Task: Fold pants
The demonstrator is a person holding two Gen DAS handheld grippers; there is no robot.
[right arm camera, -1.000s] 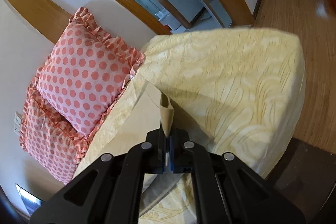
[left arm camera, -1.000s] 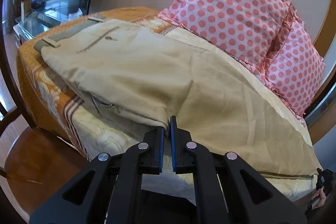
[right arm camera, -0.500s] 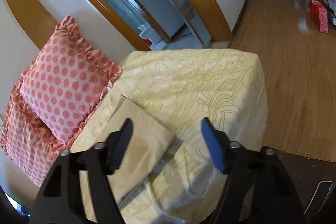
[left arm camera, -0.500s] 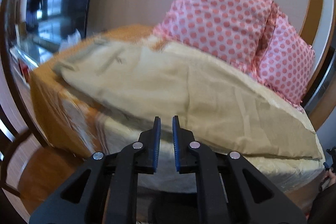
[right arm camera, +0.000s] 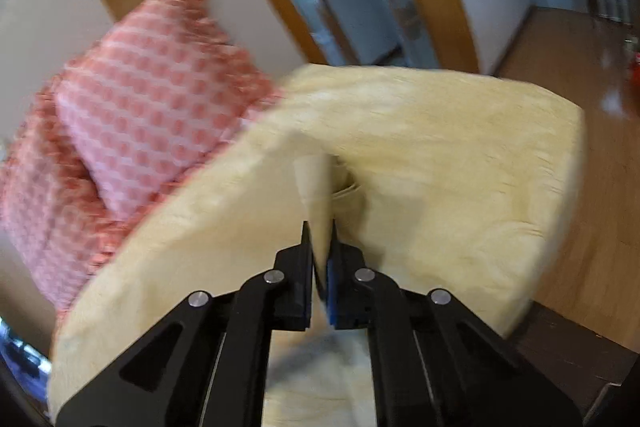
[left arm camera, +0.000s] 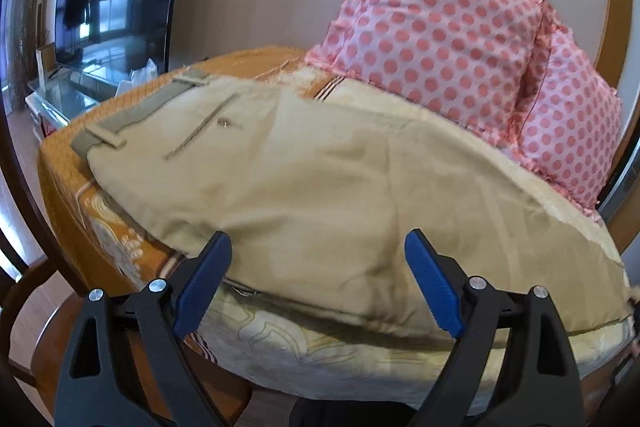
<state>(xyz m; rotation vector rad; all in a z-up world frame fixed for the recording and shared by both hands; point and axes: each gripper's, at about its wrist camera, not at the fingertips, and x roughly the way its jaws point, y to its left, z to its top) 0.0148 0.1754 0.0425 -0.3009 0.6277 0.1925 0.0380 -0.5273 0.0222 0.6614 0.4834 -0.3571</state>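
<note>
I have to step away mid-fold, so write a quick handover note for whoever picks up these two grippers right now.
Left gripper: open, holding nothing, fingers apart over the near edge of the pants.
Right gripper: shut on a pinched fold of the pants' fabric, lifted off the bed; this view is blurred.
Pants: lying lengthwise on the bed, waistband at the far left end, two dotted pillows behind.
Done: legs look laid one over the other.
Left: probably carry the held end toward the waistband, then smooth.
</note>
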